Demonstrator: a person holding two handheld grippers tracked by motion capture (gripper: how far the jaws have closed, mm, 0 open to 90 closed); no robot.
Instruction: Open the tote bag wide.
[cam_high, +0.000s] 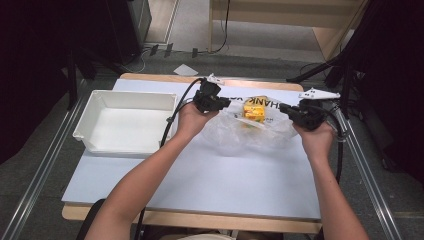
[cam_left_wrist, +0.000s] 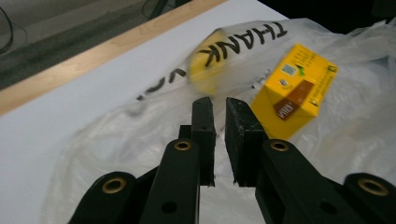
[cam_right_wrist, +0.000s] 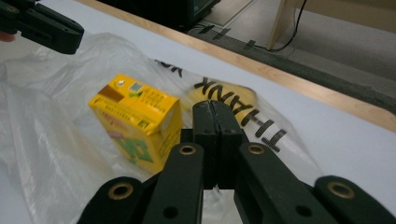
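High view: white desk (cam_high: 200, 185) carried a white tray (cam_high: 125, 122) at left and a clear plastic bag (cam_high: 235, 135) printed with black lettering at centre. Left tongs (cam_high: 220, 102) and right tongs (cam_high: 292, 112) stood at the bag's two sides; a yellow carton (cam_high: 254, 111) lay between them.

Left gripper view: left tongs (cam_left_wrist: 219, 109) nearly closed, a narrow gap between the pads; whether bag film was pinched could not be told. Yellow carton (cam_left_wrist: 294, 91) tilted, beyond the tips to the right.

Right gripper view: right tongs (cam_right_wrist: 215, 112) fully closed, pads together, over the bag (cam_right_wrist: 51, 130). Carton (cam_right_wrist: 137, 121) just left of them.
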